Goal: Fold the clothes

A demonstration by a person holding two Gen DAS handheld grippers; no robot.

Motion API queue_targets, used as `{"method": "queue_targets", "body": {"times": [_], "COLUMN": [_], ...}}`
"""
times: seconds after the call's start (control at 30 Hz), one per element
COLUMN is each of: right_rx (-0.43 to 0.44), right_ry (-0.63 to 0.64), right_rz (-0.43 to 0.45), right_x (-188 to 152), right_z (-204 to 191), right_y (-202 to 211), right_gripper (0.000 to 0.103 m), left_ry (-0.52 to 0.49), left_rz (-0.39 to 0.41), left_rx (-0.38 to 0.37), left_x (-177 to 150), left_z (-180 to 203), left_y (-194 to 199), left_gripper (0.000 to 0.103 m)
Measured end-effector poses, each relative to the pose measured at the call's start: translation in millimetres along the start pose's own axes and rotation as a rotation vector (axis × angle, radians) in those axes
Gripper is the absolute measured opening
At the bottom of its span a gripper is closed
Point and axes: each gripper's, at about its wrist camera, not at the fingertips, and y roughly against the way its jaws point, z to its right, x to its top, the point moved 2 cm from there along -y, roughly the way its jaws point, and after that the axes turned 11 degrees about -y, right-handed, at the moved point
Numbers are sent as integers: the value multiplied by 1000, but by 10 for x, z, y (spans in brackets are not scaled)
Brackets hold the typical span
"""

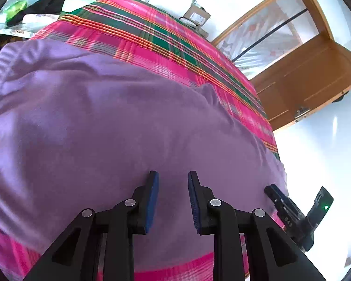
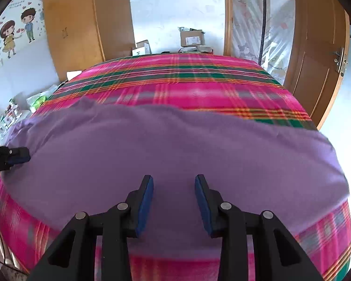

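A purple garment [image 2: 170, 145] lies spread flat on a plaid bed [image 2: 194, 86]. Both tongs hover over the garment's near edge, left gripper [image 1: 173, 178] and right gripper [image 2: 174, 180], jaws parted and holding nothing. Risk: a shallow pinch could grab the bedcover too, or bunch the cloth.

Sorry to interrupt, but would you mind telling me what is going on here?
A person holds a gripper in each hand over a purple garment spread on a bed with a pink plaid cover. The left gripper and the right gripper both hover above the cloth, jaws apart with nothing between them. No fold is visible yet.
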Motion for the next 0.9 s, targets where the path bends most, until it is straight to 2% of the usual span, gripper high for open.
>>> {"method": "queue_targets", "body": {"times": [0.2, 0.4, 0.53, 0.7, 0.9], "right_rx": [-10, -4, 48, 94, 60], "right_ry": [12, -4, 56, 119, 150], "right_rz": [7, 29, 67, 2, -34], "right_x": [-302, -291, -217, -334, -482], "right_z": [-144, -297, -659, -1026, -1132], "right_y": [184, 315, 334, 172, 142], "right_gripper": [39, 38, 38, 38, 38], "left_ry": [-22, -26, -10, 30, 73], "left_rz": [8, 24, 36, 60, 82], "left_rx": [-11, -44, -54, -60, -58], "left_x": [-192, -360, -474, -593, -620], "left_z": [-30, -166, -268, -455, -659], "left_y": [129, 327, 475, 661, 836], "left_gripper": [27, 27, 27, 27, 27]}}
